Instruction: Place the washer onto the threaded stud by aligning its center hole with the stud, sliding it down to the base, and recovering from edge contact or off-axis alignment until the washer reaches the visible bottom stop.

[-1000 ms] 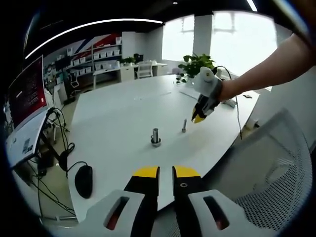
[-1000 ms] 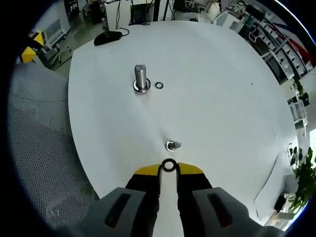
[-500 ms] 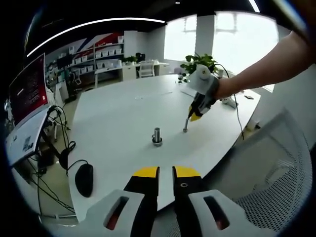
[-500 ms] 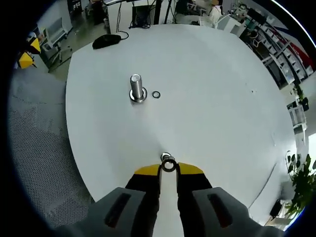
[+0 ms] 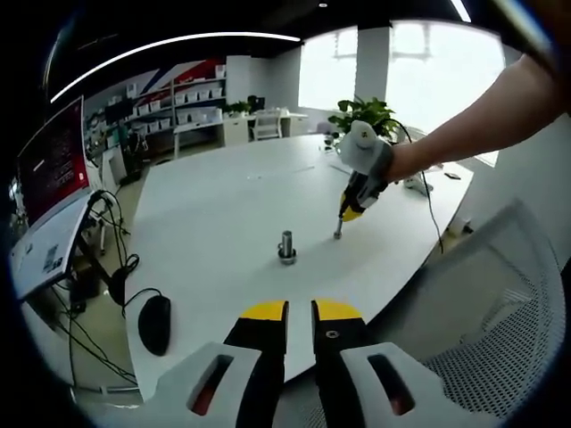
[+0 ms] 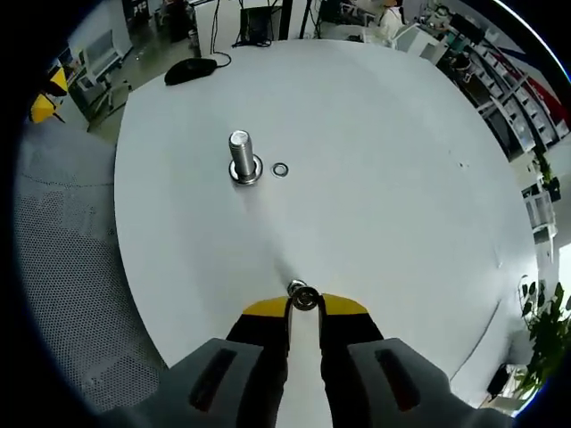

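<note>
In the right gripper view my right gripper (image 6: 304, 303) is shut on a small steel washer (image 6: 305, 300), held by its edges between the yellow tips. The thin threaded stud (image 6: 295, 287) stands just beyond the tips, touching or overlapping the washer's far-left edge; whether the hole is over it I cannot tell. In the left gripper view the right gripper (image 5: 351, 214) hangs tilted right above that stud (image 5: 338, 232), held by a person's hand. My left gripper (image 5: 300, 310) stays low at the table's near edge, jaws close together with nothing between them.
On the white round table (image 6: 384, 160) a thicker bolt (image 6: 241, 158) stands upright with a loose washer (image 6: 280, 169) beside it. A black mouse (image 6: 189, 69) lies at the far edge. A mesh chair (image 5: 500, 303) stands near the table, and a potted plant (image 5: 361, 114) sits behind.
The right gripper has come down and forward with the washer, so the thin stud that stood ahead of the tips now sits right at the washer. The left gripper barely moved.
</note>
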`<state>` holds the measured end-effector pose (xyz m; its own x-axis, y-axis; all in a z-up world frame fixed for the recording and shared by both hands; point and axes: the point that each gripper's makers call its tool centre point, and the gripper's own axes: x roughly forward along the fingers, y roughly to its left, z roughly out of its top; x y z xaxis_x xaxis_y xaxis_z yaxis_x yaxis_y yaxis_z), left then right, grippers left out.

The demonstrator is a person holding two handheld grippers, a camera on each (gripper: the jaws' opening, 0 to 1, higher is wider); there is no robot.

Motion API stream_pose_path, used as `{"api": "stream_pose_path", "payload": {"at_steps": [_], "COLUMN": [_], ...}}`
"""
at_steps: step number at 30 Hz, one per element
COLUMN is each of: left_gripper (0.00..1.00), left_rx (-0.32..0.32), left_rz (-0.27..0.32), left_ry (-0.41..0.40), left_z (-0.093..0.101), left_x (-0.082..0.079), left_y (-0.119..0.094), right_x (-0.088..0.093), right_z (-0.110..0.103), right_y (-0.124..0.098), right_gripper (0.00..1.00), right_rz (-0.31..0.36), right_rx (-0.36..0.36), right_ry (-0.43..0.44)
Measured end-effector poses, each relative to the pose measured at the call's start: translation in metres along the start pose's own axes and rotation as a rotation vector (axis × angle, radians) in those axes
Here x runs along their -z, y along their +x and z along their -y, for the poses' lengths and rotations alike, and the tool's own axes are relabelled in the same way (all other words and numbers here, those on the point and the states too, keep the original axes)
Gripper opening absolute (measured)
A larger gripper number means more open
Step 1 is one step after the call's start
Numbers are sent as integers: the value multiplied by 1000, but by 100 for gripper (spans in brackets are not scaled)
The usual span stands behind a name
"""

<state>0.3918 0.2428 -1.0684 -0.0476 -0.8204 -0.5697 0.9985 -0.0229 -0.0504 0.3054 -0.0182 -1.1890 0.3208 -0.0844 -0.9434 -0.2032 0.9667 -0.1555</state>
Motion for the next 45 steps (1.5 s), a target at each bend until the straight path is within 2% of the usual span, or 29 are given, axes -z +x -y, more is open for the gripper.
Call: {"api": "stream_pose_path", "payload": {"at_steps": [2, 5, 8, 14, 17, 21, 25, 27, 29, 31, 33, 35, 37, 39, 41, 45], "left_gripper": [8, 8, 8, 8, 8, 8, 8, 8, 8, 8, 8, 8, 8, 8, 8, 9], "left_rx": [-1, -3, -4, -4, -5, -6, -9, -10, -11, -9, -8, -8, -7, -6, -4, 10], "left_rz": [0, 0, -3, -9, -7, -4, -8, -8, -9, -9, -11, -10, -6, -2, 1, -15], "left_ry": [-1, -3, -5, -10, -11, -15, -19, -23, -23, -22, -21, -21, -21, -21, -20, -13], "left_z": [-4, -1, -4, -2, -2, -2, -3, -3, -4, -3, -3, -2, -2, -2, -1, 2], "left_x": [4, 0, 4, 2, 1, 1, 2, 2, 2, 2, 3, 2, 2, 1, 1, 5], "left_y": [3, 1, 4, 1, 1, 1, 1, 1, 2, 2, 2, 2, 2, 2, 2, 3], "right_x": [-1, -1, 2, 8, 11, 18, 20, 18, 18, 22, 20, 26, 27, 32, 35, 32], "right_z": [1, -1, -4, -3, -1, -10, -11, -5, -19, -4, -7, -15, 0, -10, -2, -17], "right_y": [1, 8, 12, 28, 36, 32, 37, 42, 29, 45, 38, 26, 37, 20, 22, -3], "right_gripper": [14, 14, 14, 14, 14, 15, 15, 16, 16, 18, 20, 21, 21, 22, 23, 24], "right_rz": [-1, -9, -18, -36, -47, -56, -72, -60, -58, -62, -68, -70, -69, -67, -63, -57], "right_rx": [-4, -15, -26, -50, -62, -59, -66, -72, -70, -65, -58, -52, -48, -33, -22, -2], "right_ry": [3, 2, -5, 9, 62, 68, 64, 90, 104, 104, 100, 110, 111, 118, 136, 149]}}
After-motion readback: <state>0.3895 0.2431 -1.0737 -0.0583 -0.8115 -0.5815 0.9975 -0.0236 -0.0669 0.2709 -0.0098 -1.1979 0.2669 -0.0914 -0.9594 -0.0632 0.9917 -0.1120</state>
